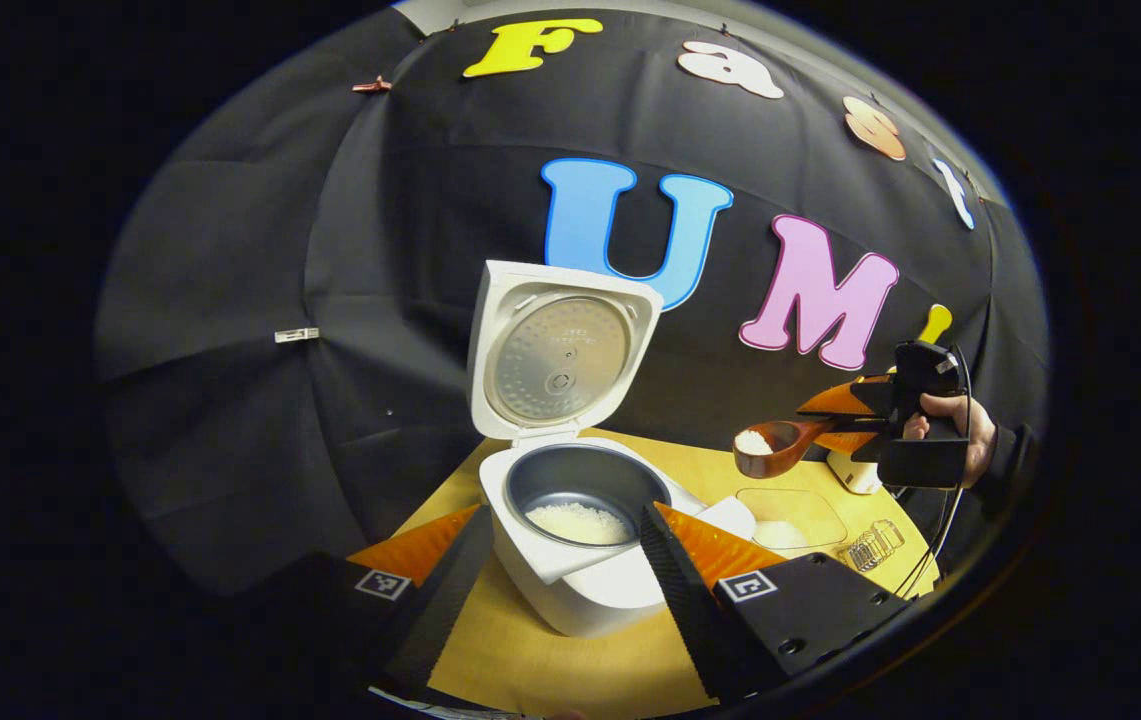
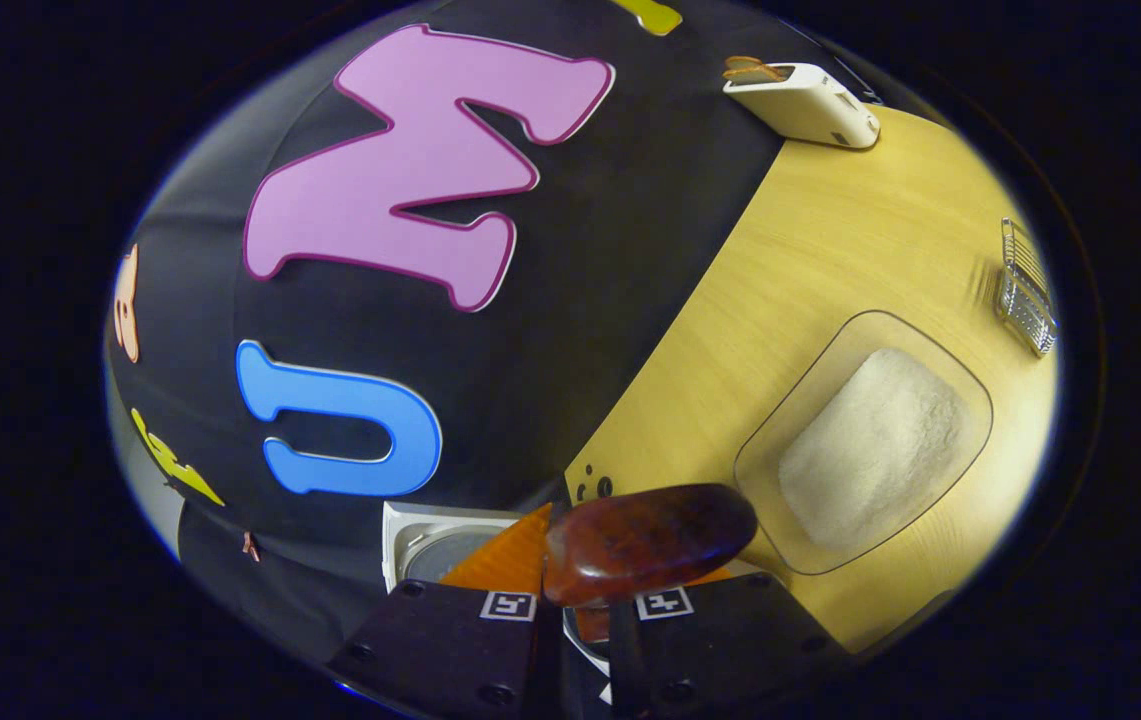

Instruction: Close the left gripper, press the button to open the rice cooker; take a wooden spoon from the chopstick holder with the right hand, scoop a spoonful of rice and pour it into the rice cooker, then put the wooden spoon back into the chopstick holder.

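The white rice cooker [image 1: 570, 580] stands open with its lid [image 1: 555, 350] upright, and some rice lies in the dark inner pot [image 1: 575, 490]. My left gripper [image 1: 562, 515] is open, with a finger on each side of the cooker's front. Further right, a hand holds my right gripper [image 1: 835, 422], shut on the handle of the wooden spoon [image 1: 780, 447]. The spoon carries a small heap of rice and hangs above the clear rice tray [image 1: 790, 520], right of the cooker. In the right gripper view the spoon's bowl [image 2: 645, 540] juts out past my right gripper [image 2: 580, 600].
A wire chopstick holder [image 1: 875, 545] [image 2: 1025, 290] stands at the table's right edge beyond the rice tray [image 2: 870, 440]. A white toaster [image 2: 800, 100] sits at the back by the wall. Bare wooden table [image 2: 830, 230] lies between the tray and the toaster.
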{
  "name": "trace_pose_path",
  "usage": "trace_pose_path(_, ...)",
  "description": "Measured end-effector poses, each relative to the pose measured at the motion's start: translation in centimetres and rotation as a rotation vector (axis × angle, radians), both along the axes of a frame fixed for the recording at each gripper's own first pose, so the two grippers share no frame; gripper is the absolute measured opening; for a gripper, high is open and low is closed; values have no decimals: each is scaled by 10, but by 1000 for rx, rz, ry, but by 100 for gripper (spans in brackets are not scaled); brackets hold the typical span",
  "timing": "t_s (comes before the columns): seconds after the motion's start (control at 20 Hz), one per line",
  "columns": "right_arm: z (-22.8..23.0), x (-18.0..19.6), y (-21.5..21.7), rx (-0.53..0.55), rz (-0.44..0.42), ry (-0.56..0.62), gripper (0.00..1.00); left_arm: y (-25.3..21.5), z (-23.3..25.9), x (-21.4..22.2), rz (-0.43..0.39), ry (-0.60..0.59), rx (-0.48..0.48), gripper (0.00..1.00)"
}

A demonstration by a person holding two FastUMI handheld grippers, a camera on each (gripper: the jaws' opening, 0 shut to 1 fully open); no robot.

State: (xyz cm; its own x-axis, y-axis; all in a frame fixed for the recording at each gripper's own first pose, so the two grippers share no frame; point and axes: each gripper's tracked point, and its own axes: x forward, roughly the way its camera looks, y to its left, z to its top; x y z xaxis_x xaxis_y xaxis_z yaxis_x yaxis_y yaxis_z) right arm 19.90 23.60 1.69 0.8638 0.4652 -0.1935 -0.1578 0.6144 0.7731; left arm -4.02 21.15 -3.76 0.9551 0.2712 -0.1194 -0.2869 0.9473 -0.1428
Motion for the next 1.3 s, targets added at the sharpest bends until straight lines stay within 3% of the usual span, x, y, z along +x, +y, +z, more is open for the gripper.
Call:
trace_pose_path(0.05, -2, 1, 11, -10, 15, 0, 10, 3, -1, -2, 10, 0, -4, 96)
trace_pose_path(0.1, -4, 2, 20, -20, 26, 2, 22, 7, -2, -5, 20, 2, -8, 95)
trace_pose_path(0.2, -6, 2, 45, -29, 61, 1, 21, 13, -5, -11, 43, 5, -18, 96)
trace_pose_path(0.25, -7, 2, 55, -37, 78, -2, 10, 16, -7, -13, 50, 7, -33, 96)
trace_pose_path(0.3, -11, 3, 65, -53, 93, -4, 10, 17, -8, -16, 55, 8, -53, 96)
trace_pose_path(0.35, -13, 1, 75, -76, 109, -10, 21, 20, -10, -18, 66, 8, -67, 96)
trace_pose_path(0.6, -32, -2, 125, -218, 199, -81, 21, 39, -21, -29, 117, 27, -86, 96)
trace_pose_path(0.75, -42, -4, 155, -327, 252, -158, 21, 50, -23, -34, 141, 36, -96, 96)
trace_pose_path(0.8, -47, -5, 162, -377, 267, -190, 21, 53, -23, -35, 149, 35, -101, 92)
trace_pose_path(0.85, -54, -6, 168, -431, 278, -220, 21, 56, -25, -36, 157, 36, -106, 96)
trace_pose_path(1.3, -99, -9, 205, -810, 364, -456, 21, 77, -40, -40, 210, 47, -142, 96)
